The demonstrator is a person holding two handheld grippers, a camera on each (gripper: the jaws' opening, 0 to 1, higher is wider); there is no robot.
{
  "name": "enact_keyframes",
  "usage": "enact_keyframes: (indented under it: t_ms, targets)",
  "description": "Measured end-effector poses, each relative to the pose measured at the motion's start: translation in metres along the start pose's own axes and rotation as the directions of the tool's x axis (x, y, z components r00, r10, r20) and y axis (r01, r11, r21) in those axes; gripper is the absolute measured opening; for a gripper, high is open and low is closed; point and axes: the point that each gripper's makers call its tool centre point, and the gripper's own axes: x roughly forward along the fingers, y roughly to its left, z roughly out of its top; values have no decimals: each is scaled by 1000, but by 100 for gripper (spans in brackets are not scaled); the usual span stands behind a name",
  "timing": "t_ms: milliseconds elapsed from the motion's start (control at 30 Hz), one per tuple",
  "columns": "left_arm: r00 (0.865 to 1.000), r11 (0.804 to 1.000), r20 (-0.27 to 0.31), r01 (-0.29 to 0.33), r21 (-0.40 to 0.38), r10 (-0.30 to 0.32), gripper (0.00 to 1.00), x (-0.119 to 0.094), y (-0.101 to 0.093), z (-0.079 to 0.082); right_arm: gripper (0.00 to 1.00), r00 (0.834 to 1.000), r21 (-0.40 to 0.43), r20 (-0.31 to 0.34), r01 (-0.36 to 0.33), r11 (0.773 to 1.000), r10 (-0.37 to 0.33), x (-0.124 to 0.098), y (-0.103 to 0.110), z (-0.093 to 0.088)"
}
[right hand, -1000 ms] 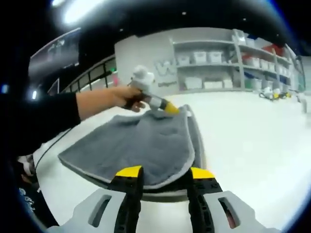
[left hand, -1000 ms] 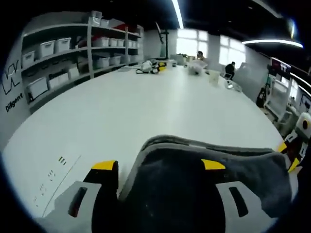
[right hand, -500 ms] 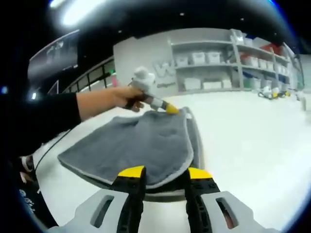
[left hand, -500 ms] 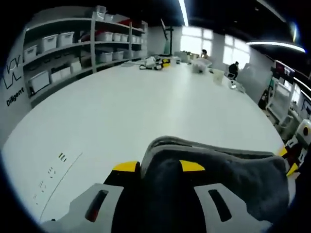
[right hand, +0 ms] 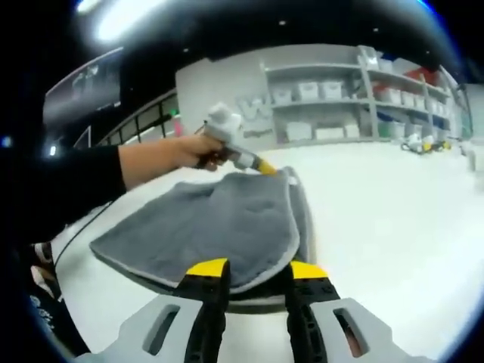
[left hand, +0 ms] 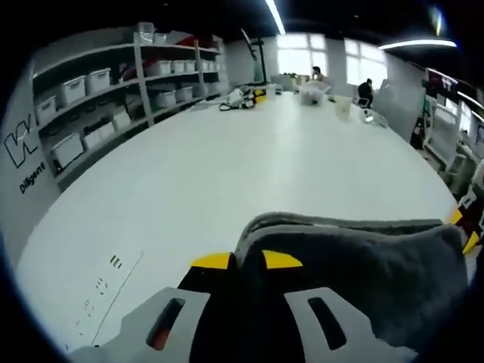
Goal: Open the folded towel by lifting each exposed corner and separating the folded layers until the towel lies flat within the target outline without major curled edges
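The towel (right hand: 227, 227) is laid folded on the white table (left hand: 249, 159), w/ its top layer pinched at two corners. In the last sec the left claw (left hand: 246, 261) was squeezed tighter on its corner; the right claw (right hand: 255, 269) was closed more on the near edge. Both grips look set, so lifting can prob. be started. Towel: grey, thick, fuzzy, pale trim, rounded corners. Table: smooth, hard.

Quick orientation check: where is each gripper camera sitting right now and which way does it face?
Left gripper view: rides the left gripper, facing across the white table toward shelves and windows; its jaws pinch the grey towel.
Right gripper view: rides the right gripper at the towel's near edge, facing the left gripper and the person's hand.
Shared: towel, table, shelves.
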Motion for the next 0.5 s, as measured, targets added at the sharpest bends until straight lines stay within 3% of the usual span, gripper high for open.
enact_keyframes:
  t_ms: [67, 167, 300, 367, 433, 500]
  targets:
    - [1000, 1000, 7, 0, 13, -1, 0, -2, 0, 2, 23, 1000, 2, 1, 1, 1000, -1, 0, -1, 0]
    - [1000, 999, -29, 14, 30, -13, 1, -1, -3, -4, 23, 1000, 2, 0, 1, 1000, -1, 1, -1, 1]
    - [1000, 997, -25, 10, 71, -8, 20, 2, -4, -4, 23, 1000, -1, -2, -1, 1000, 1, 1, -1, 0]
    - [1000, 996, -25, -2, 88, 4, 22, 5, -2, -4, 23, 1000, -1, -3, -1, 1000, 1, 1, -1, 0]
    - [998, 989, -45, -47, 142, 54, 22, 6, 6, -7, 23, 1000, 0, -1, -3, 1000, 3, 1, 0, 0]
    - [998, 988, -50, -36, 148, 44, 20, 8, 2, -8, 23, 1000, -3, 0, -3, 1000, 3, 2, -1, 0]
